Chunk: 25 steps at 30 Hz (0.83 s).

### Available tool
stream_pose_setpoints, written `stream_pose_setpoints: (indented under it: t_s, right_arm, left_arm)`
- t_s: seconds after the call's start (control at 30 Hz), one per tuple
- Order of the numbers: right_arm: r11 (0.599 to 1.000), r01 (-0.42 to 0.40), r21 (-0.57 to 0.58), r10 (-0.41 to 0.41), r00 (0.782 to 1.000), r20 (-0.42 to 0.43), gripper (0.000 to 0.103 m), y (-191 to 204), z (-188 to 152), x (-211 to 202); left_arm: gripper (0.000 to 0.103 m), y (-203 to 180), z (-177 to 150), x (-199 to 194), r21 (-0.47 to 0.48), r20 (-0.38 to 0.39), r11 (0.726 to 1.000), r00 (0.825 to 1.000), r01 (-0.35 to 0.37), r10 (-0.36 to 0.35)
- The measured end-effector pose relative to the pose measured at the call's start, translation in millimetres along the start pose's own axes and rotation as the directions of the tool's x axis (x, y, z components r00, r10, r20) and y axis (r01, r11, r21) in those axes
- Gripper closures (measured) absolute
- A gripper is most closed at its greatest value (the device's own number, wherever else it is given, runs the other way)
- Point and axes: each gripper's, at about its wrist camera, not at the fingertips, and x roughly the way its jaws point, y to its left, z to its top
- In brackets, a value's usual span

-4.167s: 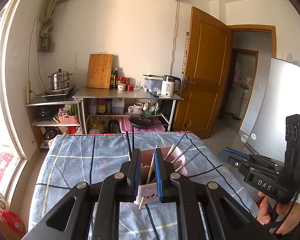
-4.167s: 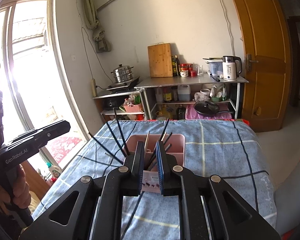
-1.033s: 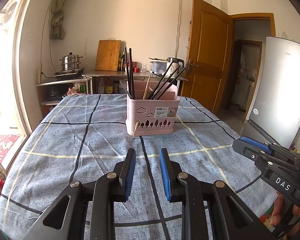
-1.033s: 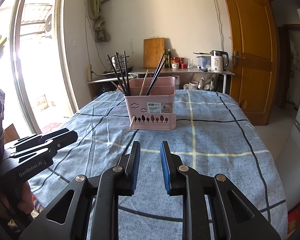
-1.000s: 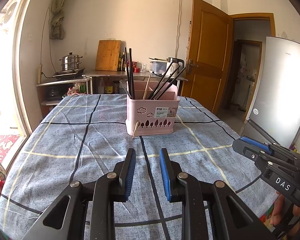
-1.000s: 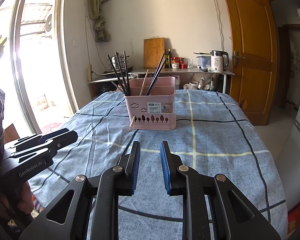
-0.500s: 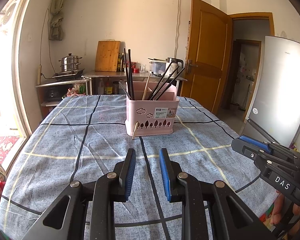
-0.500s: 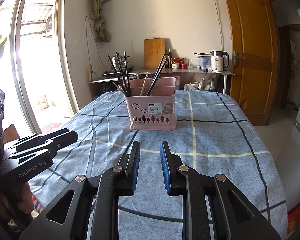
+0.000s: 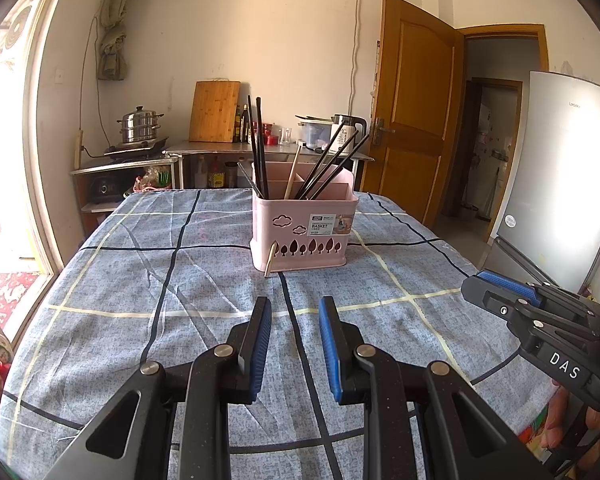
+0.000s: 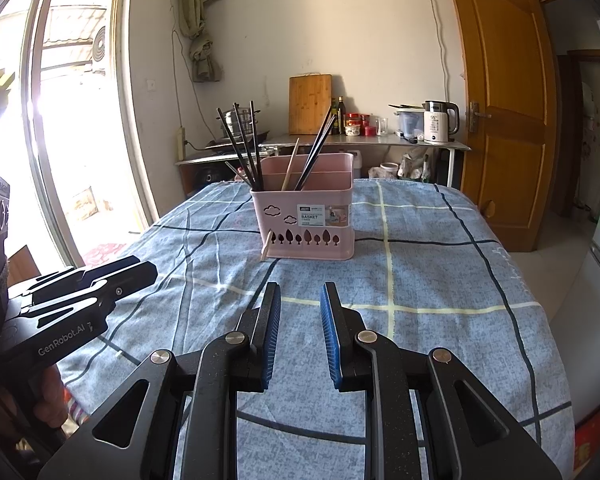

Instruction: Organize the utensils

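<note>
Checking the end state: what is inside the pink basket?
The pink basket holds black chopsticks and one wooden chopstick, whose tip pokes out through a front cutout. Dividers split the inside; its walls hide the floor and lower ends.

Bare blue checked cloth (image 9: 148,280) lies open all around; only the pink basket (image 9: 304,236) with upright chopsticks (image 9: 258,144) stands ahead.
</note>
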Motion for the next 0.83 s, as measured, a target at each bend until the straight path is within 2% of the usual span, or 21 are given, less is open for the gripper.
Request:
stream_pose_setpoints:
  t_s: [0.83]
  right_arm:
    - [1.0,-0.005,-0.012,0.005,1.0,-0.006,0.082,-0.7,0.2,-1.0]
  left_arm:
    - [0.079,-3.7,-4.3,-1.3,0.029,0.006,1.0,1.0,-0.009,0.009]
